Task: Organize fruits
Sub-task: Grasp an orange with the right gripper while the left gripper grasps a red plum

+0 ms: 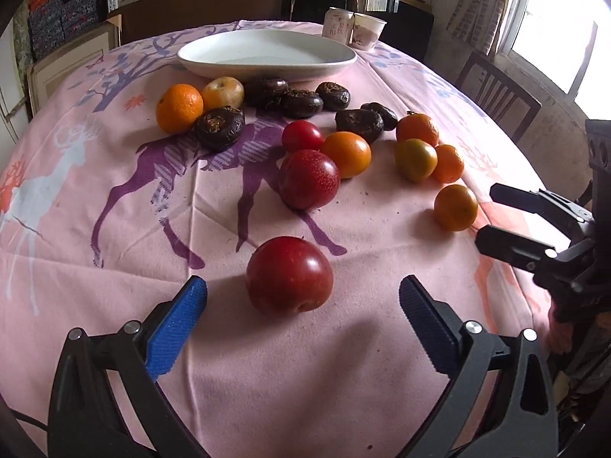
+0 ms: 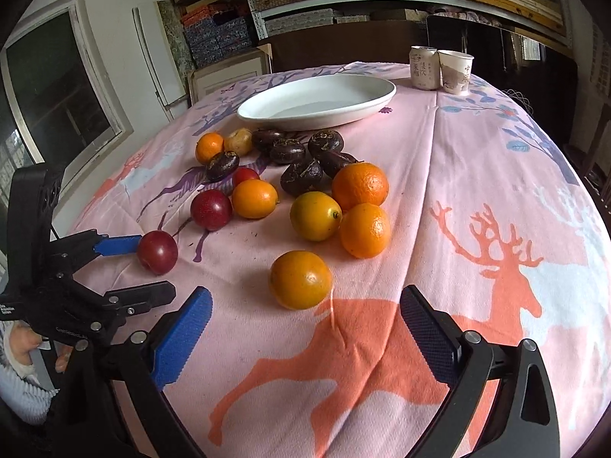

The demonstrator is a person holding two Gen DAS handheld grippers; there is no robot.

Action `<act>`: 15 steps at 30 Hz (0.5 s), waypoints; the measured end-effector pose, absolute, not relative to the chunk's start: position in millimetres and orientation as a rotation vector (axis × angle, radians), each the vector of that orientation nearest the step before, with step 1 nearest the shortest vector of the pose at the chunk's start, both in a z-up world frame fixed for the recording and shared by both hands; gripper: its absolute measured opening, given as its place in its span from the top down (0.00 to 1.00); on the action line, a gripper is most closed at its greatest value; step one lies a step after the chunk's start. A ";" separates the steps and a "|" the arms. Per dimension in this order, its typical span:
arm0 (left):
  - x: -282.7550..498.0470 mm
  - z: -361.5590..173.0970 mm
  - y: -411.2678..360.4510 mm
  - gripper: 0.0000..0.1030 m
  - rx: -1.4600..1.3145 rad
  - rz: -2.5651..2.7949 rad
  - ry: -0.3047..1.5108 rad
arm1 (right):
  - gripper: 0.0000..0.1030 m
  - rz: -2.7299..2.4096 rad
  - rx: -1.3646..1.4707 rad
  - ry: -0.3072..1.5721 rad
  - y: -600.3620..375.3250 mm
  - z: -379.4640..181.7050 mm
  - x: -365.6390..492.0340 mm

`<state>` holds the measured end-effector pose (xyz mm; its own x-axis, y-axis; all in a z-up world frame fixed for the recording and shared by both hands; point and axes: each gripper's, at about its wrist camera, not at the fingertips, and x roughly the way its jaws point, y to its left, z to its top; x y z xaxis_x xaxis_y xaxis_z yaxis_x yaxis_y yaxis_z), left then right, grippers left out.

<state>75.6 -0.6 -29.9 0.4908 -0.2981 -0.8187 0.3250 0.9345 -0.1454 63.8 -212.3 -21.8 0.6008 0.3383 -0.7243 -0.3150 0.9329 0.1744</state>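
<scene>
Fruit is all loose on the worktop's pink deer-print cloth (image 2: 477, 160); the white dish (image 2: 317, 104) near the far edge holds nothing, so by my reading the sorting has hardly begun and every piece is left to move. The left gripper (image 1: 303, 297) has its jaws spread on either side of the nearest red plum (image 1: 289, 274), not touching it. The right gripper (image 2: 305, 307) likewise stands wide apart just behind a lone orange (image 2: 301, 279), clear of it. Between these and the dish lie more oranges, two more red plums and a cluster of dark water chestnuts (image 2: 301, 176), crowding the straight path to the dish. A can (image 2: 423, 66) and paper cup (image 2: 456, 70) sit at the far edge, beside the dish.
</scene>
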 end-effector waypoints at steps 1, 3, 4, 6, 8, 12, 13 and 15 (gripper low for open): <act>78.0 -30.2 0.1 0.04 0.016 -0.389 0.988 | 0.15 0.377 0.017 0.848 -209.8 -23.4 66.6; 81.0 -30.7 -1.3 0.04 0.010 -0.401 0.979 | 0.22 0.385 0.011 0.861 -207.1 -27.6 71.6; 82.8 -31.0 -3.3 0.04 0.019 -0.402 0.978 | 0.26 0.391 0.013 0.867 -206.8 -30.0 73.8; 85.6 -31.9 -9.3 0.04 0.043 -0.408 0.976 | 0.32 0.403 0.024 0.880 -206.2 -33.3 78.0; 86.1 -32.4 -15.3 0.04 0.072 -0.420 0.979 | 0.38 0.417 0.031 0.882 -205.9 -33.9 79.4; 84.9 -33.4 -26.9 0.04 0.139 -0.428 0.978 | 0.57 0.424 0.021 0.889 -203.3 -35.9 79.8; 84.0 -33.6 -28.5 0.04 0.152 -0.430 0.977 | 0.60 0.419 0.016 0.887 -202.7 -36.0 79.3; 82.6 -33.9 -30.5 0.10 0.168 -0.437 0.973 | 0.62 0.421 0.012 0.887 -202.2 -35.9 78.8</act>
